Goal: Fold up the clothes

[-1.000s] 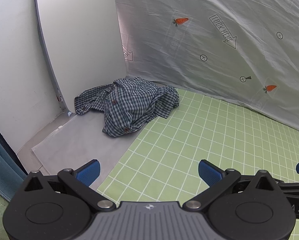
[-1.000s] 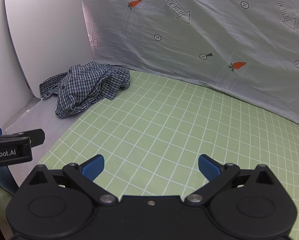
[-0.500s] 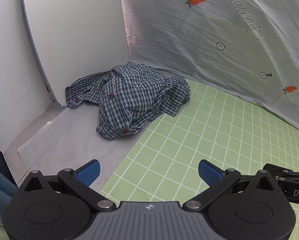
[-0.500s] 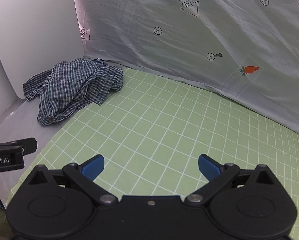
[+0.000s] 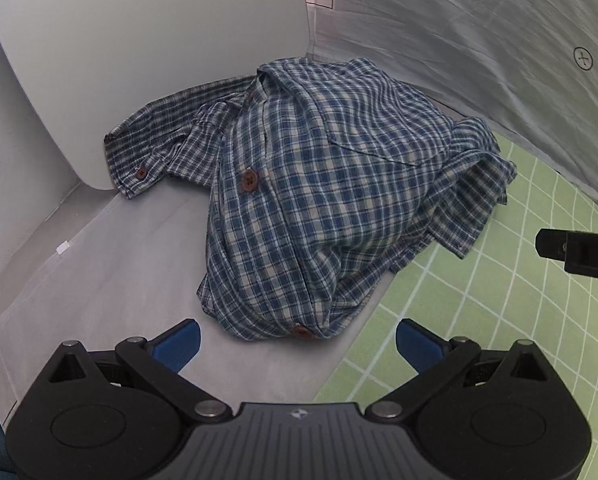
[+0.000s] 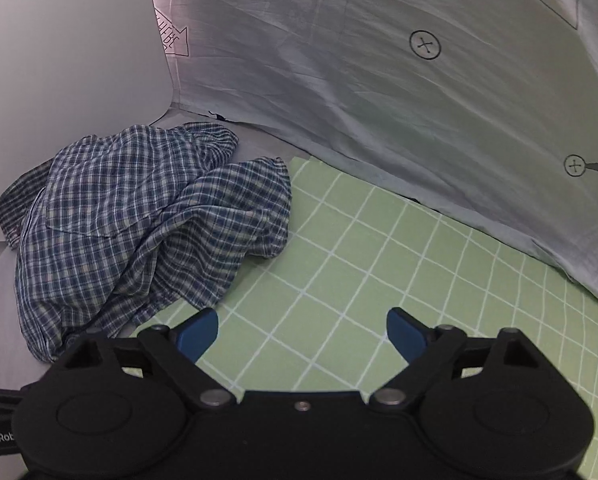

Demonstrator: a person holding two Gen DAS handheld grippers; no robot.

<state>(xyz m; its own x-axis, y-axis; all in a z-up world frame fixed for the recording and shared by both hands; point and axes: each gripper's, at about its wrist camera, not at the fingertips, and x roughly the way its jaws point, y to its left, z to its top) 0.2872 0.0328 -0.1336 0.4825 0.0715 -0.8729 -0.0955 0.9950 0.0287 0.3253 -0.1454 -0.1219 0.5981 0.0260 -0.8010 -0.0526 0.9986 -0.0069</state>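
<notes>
Now looming far larger in both views than a second ago: crumpled blue-and-white checked button-up shirt [image 5: 331,200], filling the middle of the left wrist view after sitting small and distant. Lying in a rumpled heap in the far left corner of the counter, mostly on a pale grey sheet [image 5: 111,280], with its right-hand folds spilling onto a light green mat with a white grid [image 6: 379,280]. Showing brown buttons down the front placket and one on a cuff stretched out toward a white curved board [image 5: 139,40] standing upright behind it. Backing onto a hanging grey cloth printed with arrows and crossed circles [image 6: 379,100].

Hovering just short of the shirt's near hem: left gripper, black with blue pads [image 5: 297,342], jaws spread wide, nothing between them, pointing steeply down at the heap. Hanging over the green mat just right of the shirt: right gripper of the same make [image 6: 302,330], jaws also spread but having just been closing a little, nothing between them, its left pad lying close to the shirt's near edge without clearly touching it. Poking into the right edge of the left wrist view: black part of the right gripper, above the mat.
</notes>
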